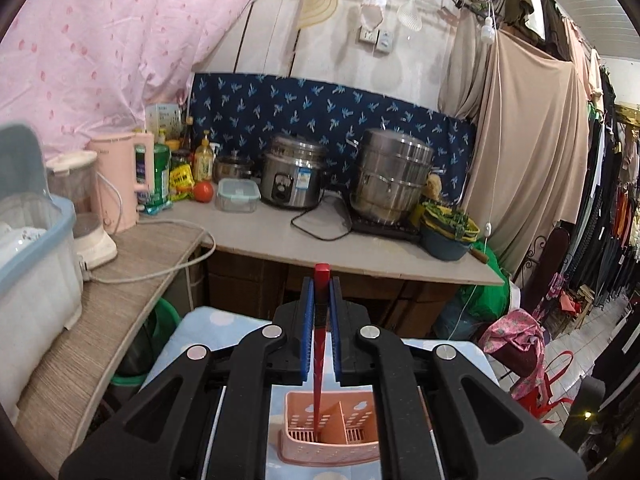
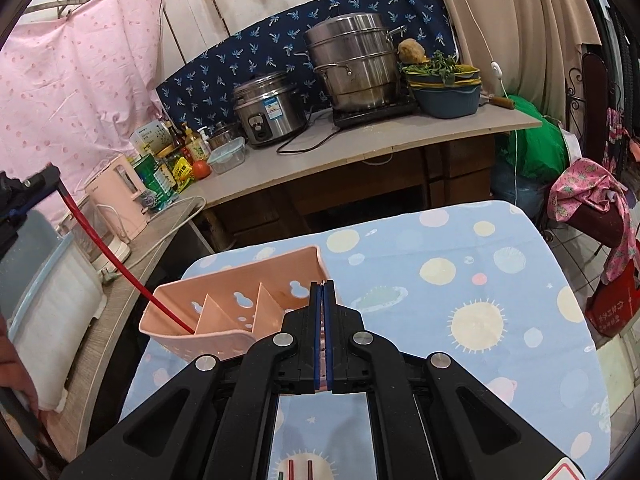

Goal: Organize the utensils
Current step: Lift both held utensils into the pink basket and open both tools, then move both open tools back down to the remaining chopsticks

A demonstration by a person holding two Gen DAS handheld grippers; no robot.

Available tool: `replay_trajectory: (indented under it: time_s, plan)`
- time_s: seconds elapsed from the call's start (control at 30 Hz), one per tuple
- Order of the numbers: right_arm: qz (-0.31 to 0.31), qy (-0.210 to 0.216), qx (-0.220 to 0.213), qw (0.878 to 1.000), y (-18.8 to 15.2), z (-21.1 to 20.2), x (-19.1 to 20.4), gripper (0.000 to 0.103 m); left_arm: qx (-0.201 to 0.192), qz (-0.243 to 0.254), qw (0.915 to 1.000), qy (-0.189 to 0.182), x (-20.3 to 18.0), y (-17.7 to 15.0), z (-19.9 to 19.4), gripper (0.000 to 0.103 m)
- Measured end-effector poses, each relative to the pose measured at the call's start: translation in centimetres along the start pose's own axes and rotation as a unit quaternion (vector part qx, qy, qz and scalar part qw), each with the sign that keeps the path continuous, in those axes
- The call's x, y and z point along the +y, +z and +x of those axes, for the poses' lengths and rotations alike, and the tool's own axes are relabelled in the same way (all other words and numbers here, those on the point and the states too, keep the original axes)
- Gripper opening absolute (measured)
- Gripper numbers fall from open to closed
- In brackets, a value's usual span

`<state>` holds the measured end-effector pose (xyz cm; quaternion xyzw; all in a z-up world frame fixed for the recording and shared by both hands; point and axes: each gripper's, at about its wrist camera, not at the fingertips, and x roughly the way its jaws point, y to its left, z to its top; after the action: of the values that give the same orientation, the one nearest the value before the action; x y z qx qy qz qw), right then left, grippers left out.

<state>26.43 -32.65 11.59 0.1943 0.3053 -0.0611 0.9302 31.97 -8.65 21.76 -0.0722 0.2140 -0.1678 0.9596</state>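
My left gripper [image 1: 321, 284] is shut on a red chopstick [image 1: 319, 360] and holds it upright, its tip down inside a compartment of the pink utensil holder [image 1: 332, 446]. In the right wrist view the chopstick [image 2: 120, 270] slants into the leftmost compartment of the holder [image 2: 224, 300], with the left gripper [image 2: 48, 178] at the far left. My right gripper [image 2: 323, 286] is shut on the holder's right end wall. More chopsticks [image 2: 300, 470] lie on the table under it.
The holder stands on a table with a blue planet-print cloth [image 2: 460, 280]. A counter [image 2: 360, 140] behind carries a rice cooker [image 2: 268, 110], a steamer pot [image 2: 352, 64], bowls and bottles. A pink kettle [image 1: 124, 180] and a dish box [image 1: 36, 248] stand at the left.
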Motion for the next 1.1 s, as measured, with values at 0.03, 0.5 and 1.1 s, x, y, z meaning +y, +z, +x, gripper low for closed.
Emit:
replay_trajectory:
  time_s: [0.03, 0.5, 1.1]
  plan:
    - [0.002, -0.001, -0.002, 1.0, -0.1, -0.1, 0.0, 0.006, 0.005, 0.0, 1.0, 0.003, 0.1, -0.2, 0.2, 0.008]
    - [0.001, 0.015, -0.016, 1.0, -2.3, -7.2, 1.2, 0.03, 0.065, 0.013, 0.9978, -0.001, 0.8, -3.5, -5.3, 0.062]
    - [-0.009, -0.011, 0.068, 0.998, -17.2, -14.7, 0.3, 0.039, 0.173, 0.048, 0.9821, 0.058, 2.2, -17.7, -12.9, 0.066]
